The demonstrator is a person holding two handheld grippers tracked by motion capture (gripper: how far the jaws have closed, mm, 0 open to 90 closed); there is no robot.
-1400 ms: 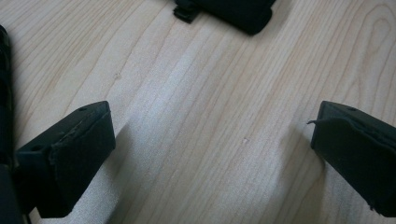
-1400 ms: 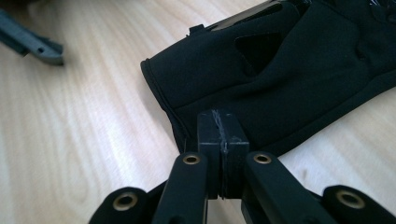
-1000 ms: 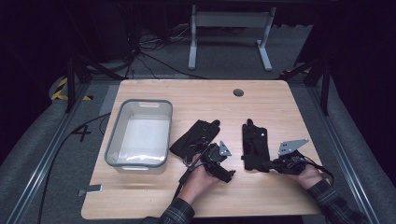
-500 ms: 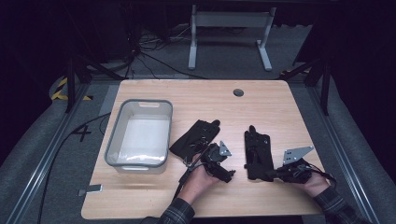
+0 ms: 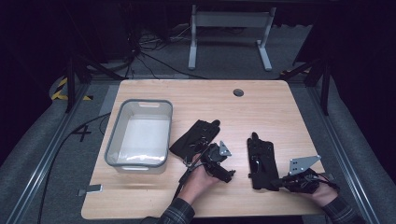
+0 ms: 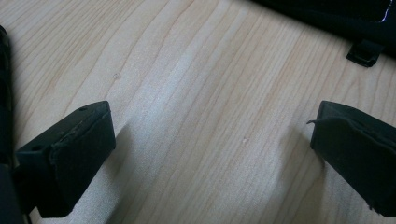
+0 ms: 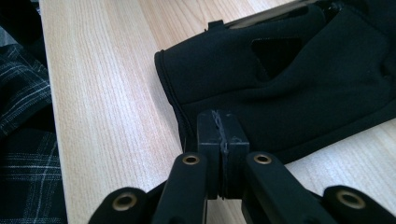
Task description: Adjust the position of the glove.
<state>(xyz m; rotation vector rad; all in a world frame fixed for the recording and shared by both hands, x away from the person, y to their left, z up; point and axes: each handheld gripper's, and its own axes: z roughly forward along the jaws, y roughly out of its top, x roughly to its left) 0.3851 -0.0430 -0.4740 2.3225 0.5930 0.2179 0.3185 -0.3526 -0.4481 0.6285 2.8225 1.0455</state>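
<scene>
Black fabric is what this moment turns on: 2 gloves lie on the pale wooden table, and neither is in the grey bin that stands at the table's left. The right glove lies flat, fingers pointing away from the person, with its cuff nearest the right gripper. In the right gripper view the pads are pressed together on the cuff edge of that glove, a thin fold of cloth pinched between them (the grip looks narrow, right at the hem). The glove's body rests on the wood rather than hanging, so I judge it gripped but not yet lifted.

The left glove lies at an angle just right of the bin, with the left gripper right beside its near edge. In the left gripper view the pads stand spread wide over bare wood with nothing between them, and a dark edge of cloth shows at the top.

If the work is to put both gloves into the bin, which is my reading, then it is at an early stage: 1 glove is seized, 0 are placed. Left to do: lift and carry the right glove across, release it inside, then take and drop the second.
</scene>
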